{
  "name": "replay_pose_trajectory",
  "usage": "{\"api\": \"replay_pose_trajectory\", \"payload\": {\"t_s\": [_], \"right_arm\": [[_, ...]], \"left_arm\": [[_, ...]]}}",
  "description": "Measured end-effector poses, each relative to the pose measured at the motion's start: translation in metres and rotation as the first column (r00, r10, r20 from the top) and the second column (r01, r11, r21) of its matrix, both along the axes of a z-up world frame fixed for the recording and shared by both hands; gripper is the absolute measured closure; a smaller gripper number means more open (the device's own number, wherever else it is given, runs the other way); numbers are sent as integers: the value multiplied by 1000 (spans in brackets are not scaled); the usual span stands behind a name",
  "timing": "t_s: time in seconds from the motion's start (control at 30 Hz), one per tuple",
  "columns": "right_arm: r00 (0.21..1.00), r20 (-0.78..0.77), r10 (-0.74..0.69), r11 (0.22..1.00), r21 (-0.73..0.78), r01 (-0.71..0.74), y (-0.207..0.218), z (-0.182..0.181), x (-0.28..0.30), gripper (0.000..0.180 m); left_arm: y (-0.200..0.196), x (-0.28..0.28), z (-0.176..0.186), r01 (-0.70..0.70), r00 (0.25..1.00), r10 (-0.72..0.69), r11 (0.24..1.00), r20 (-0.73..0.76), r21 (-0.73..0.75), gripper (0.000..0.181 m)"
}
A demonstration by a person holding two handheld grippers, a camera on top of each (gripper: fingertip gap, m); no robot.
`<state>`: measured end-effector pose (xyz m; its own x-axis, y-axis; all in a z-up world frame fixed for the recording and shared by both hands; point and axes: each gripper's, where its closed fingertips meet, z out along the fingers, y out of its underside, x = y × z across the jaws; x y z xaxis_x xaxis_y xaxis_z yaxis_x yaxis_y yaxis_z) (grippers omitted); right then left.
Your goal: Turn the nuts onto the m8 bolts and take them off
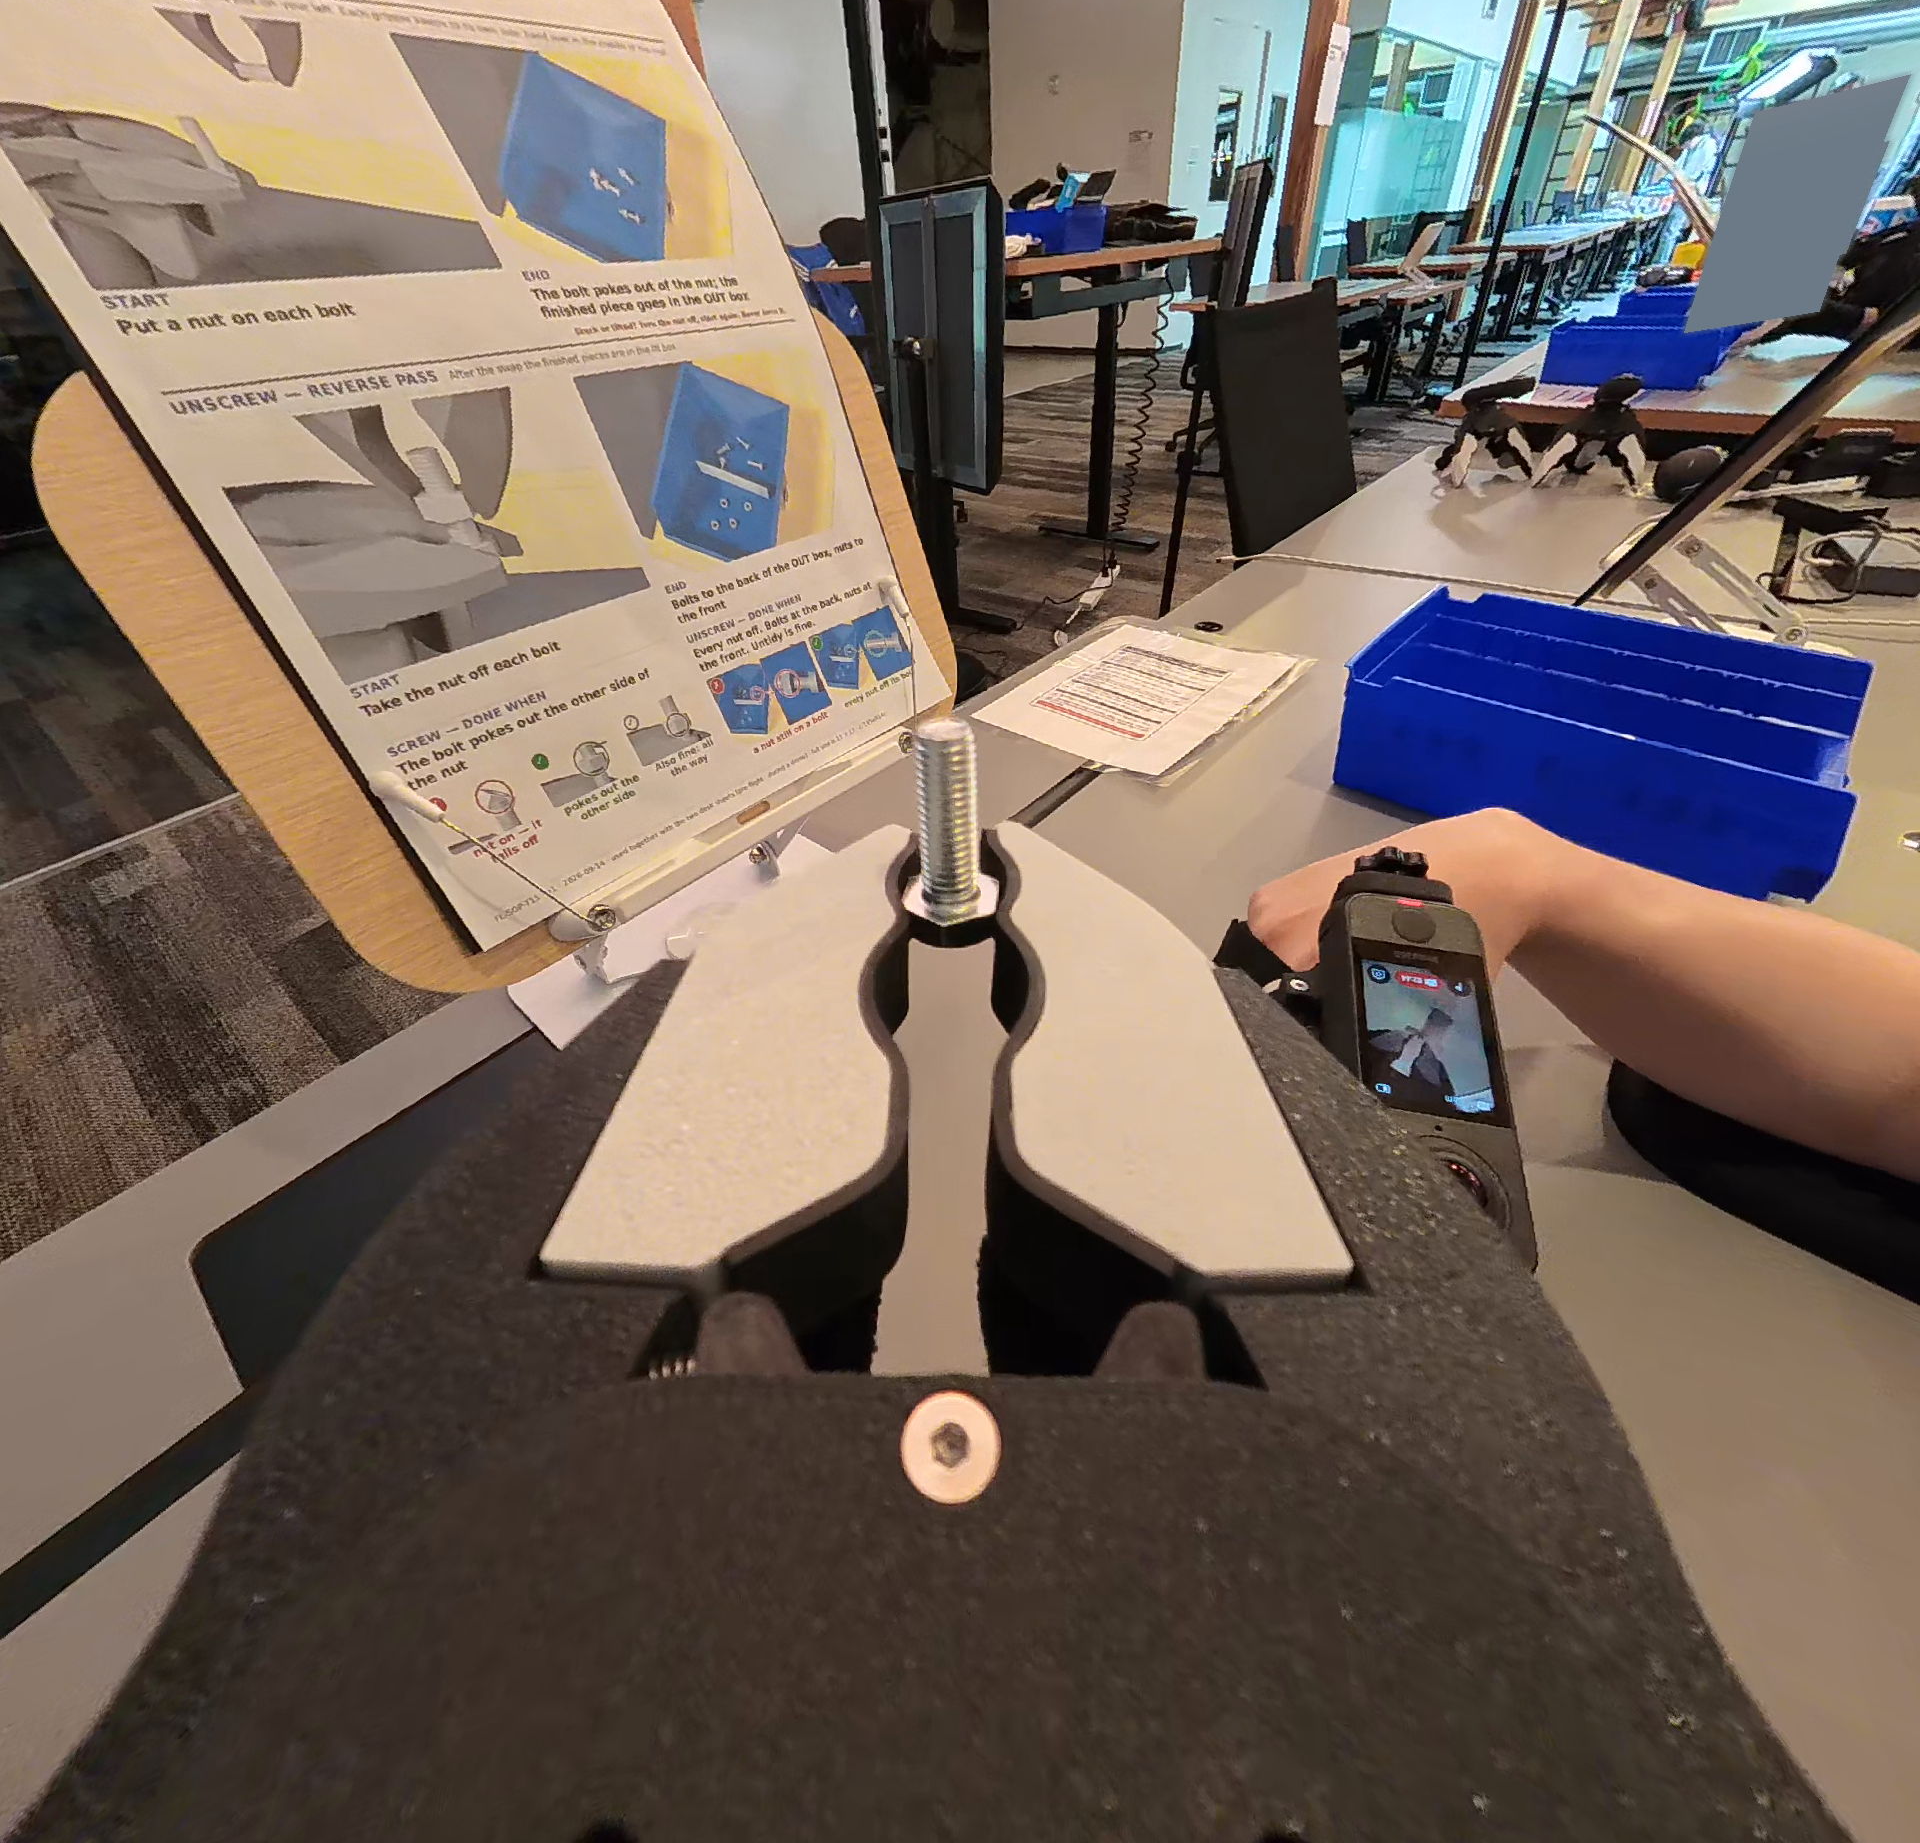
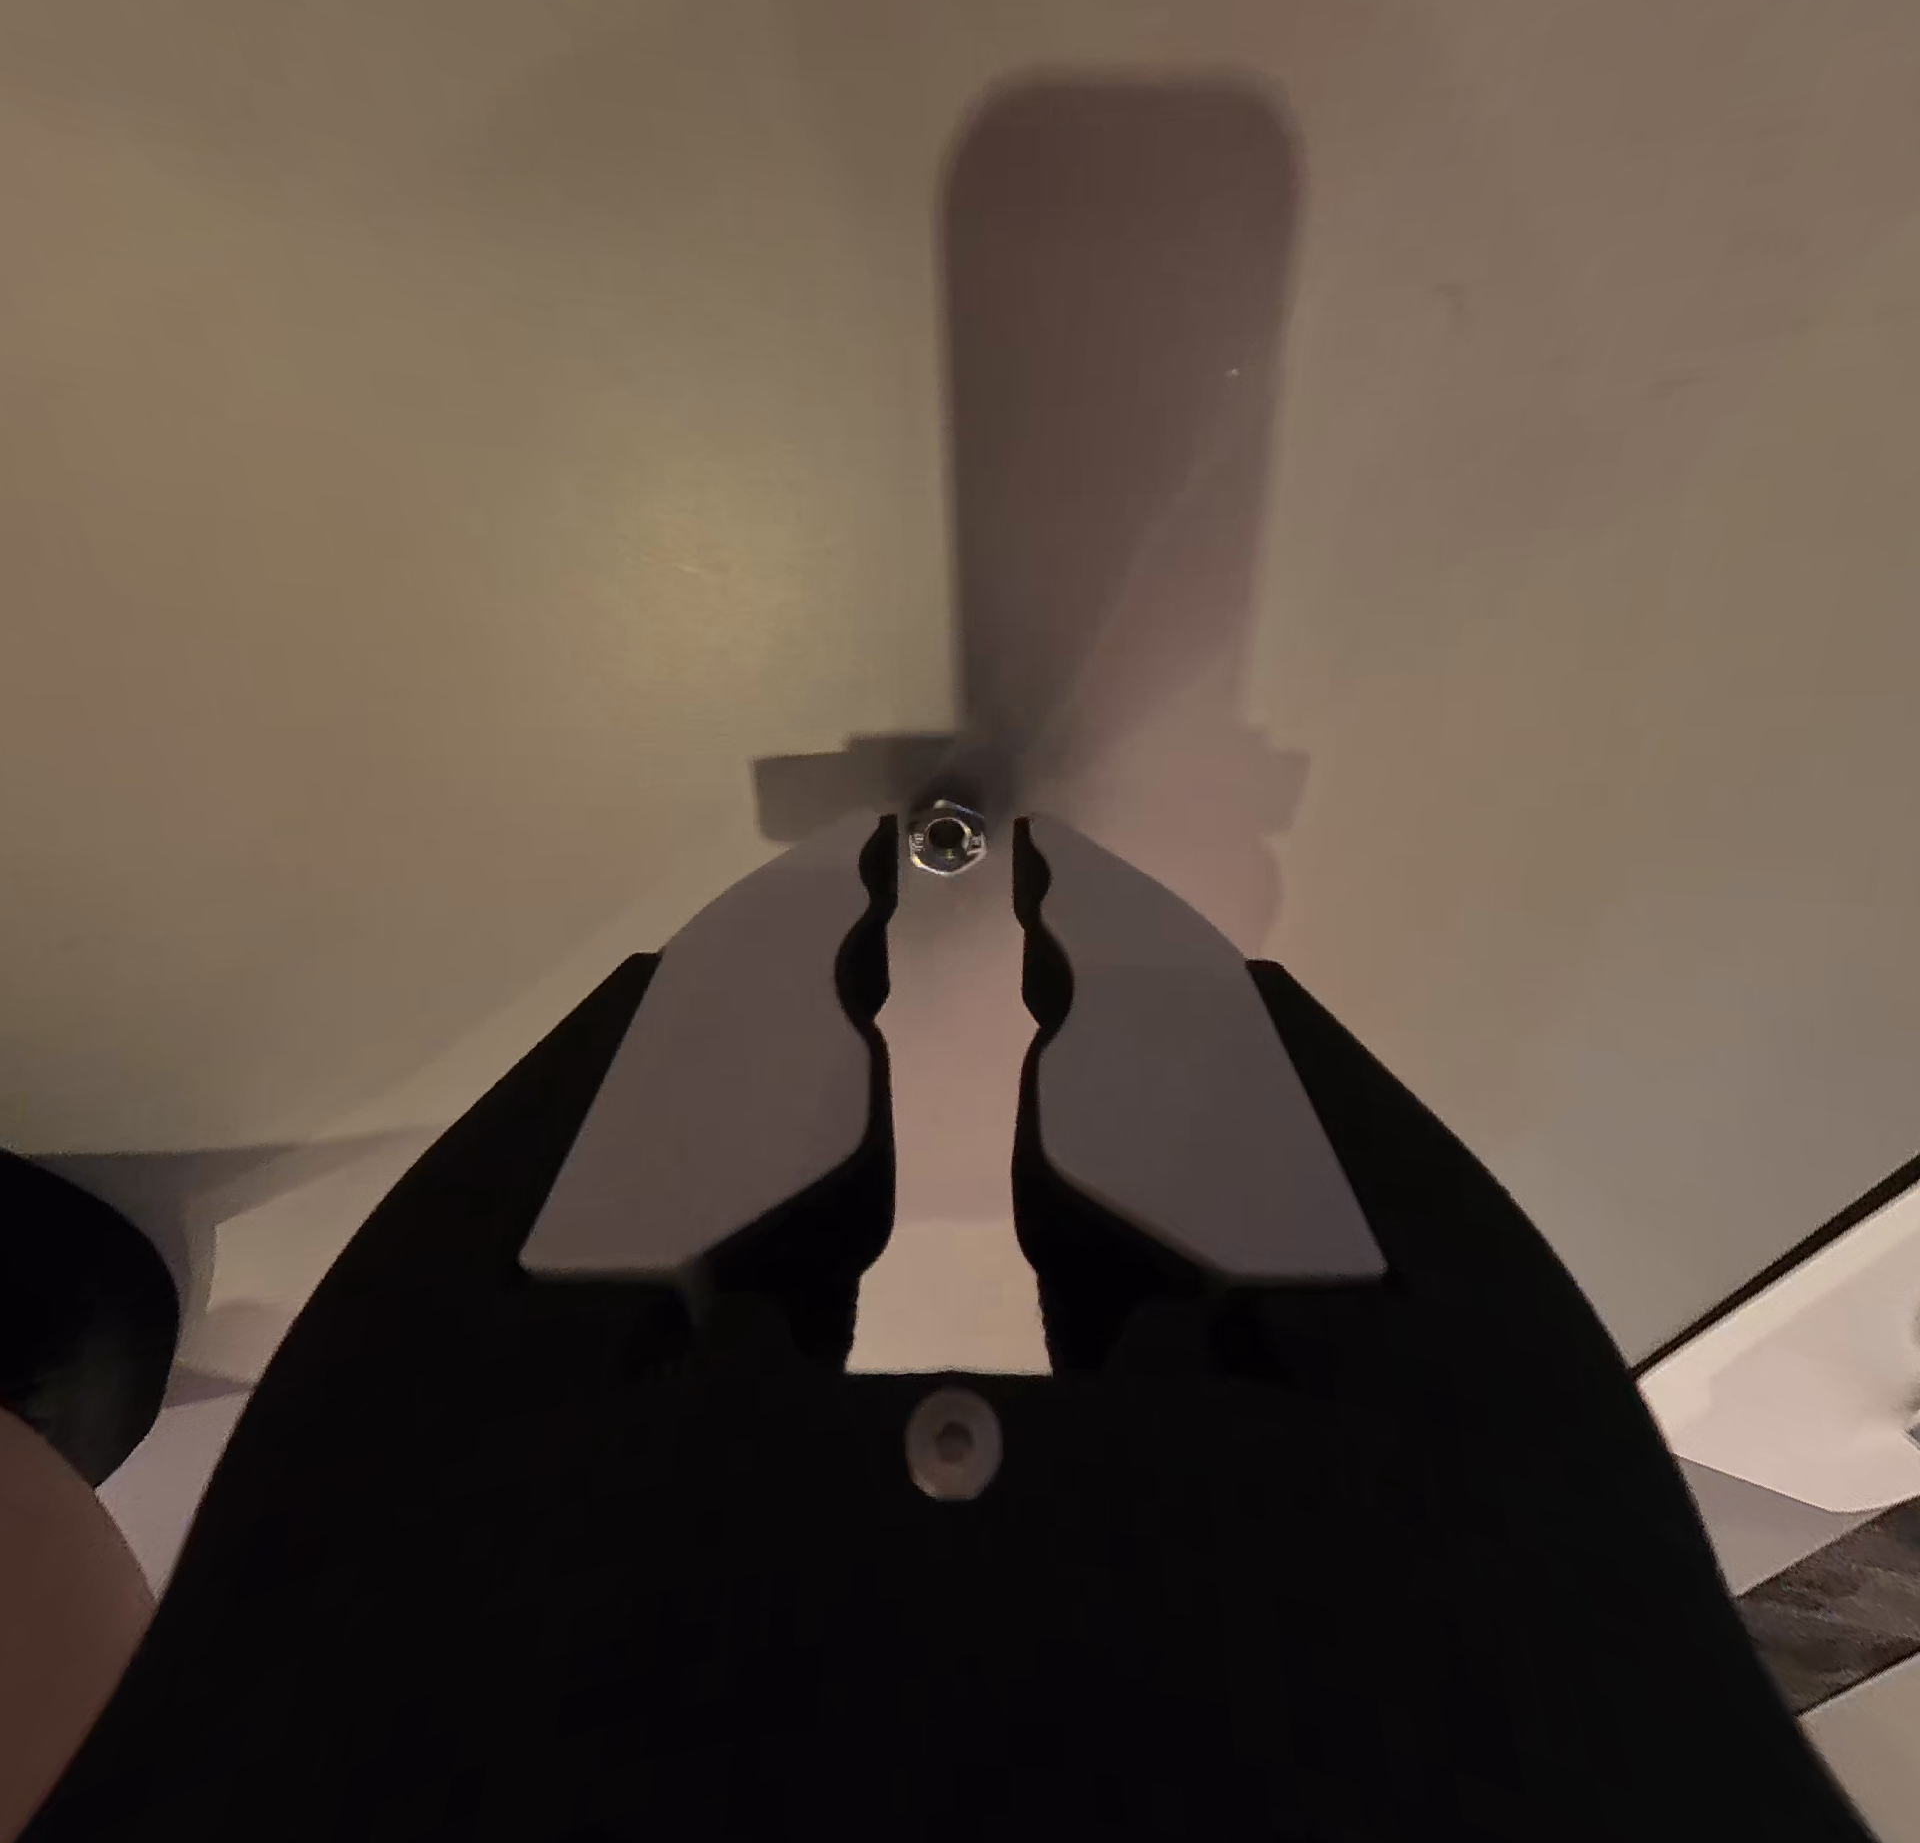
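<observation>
My left gripper (image 1: 948,884) is shut on a silver M8 bolt (image 1: 943,806). It grips the hex head in the notch near its fingertips, and the threaded shaft stands upright above the fingers with no nut on it. My right gripper (image 2: 948,837) points down at the grey table (image 2: 416,443) and is open. A small silver nut (image 2: 945,841) lies flat on the table between its fingertips, with a gap to each finger. In the left wrist view, the right gripper's camera (image 1: 1423,1014) and a person's arm (image 1: 1621,972) show low on the right; its fingers are hidden there.
An instruction sheet on a wooden board (image 1: 436,422) stands close on the left. A blue bin (image 1: 1600,733) sits at the right rear and a laminated paper (image 1: 1143,692) lies beside it. The table edge (image 1: 312,1118) runs along the left. The gripper's shadow (image 2: 1112,422) falls on the table. Tip to tip, the grippers are about 30 cm apart.
</observation>
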<state>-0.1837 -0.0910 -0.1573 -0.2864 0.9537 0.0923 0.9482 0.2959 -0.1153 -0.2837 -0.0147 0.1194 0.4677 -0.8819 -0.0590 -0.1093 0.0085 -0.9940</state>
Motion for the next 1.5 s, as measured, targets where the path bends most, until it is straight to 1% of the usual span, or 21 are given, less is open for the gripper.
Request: {"api": "replay_pose_trajectory", "payload": {"t_s": [0.17,0.47,0.87,1.07,1.17,1.23,1.3,1.4,1.5], "right_arm": [[1000,3,-6,1000,-11,6,0,-1,1,163],[1000,7,-23,999,-31,23,1,-5,2,164],[998,-2,-69,994,-80,68,0,-5,3,166],[998,-18,-64,993,-102,62,-2,-3,2,166],[993,-106,-49,995,-94,39,-8,21,-4,166],[982,-186,-33,996,-83,17,-17,47,-6,166],[964,-265,-16,999,-54,2,-24,74,-3,166],[910,-416,0,1000,19,9,-26,117,4,166],[837,-547,10,991,116,63,-18,156,17,166]], "left_arm": [[-2,4,-1,15,1000,-15,1000,-10,-2,170],[-5,12,-8,32,998,-32,999,-62,7,170],[-9,20,-12,58,995,-58,998,-82,0,170],[-5,27,-23,64,991,-65,998,-119,-12,170],[1,31,-37,70,984,-71,997,-165,-14,170],[7,34,-50,76,978,-80,997,-192,-28,170],[9,43,-64,114,971,-123,992,-206,-56,170],[-1,66,-86,230,939,-231,973,-256,-37,170],[-13,89,-112,313,888,-303,949,-346,-30,171]]}}
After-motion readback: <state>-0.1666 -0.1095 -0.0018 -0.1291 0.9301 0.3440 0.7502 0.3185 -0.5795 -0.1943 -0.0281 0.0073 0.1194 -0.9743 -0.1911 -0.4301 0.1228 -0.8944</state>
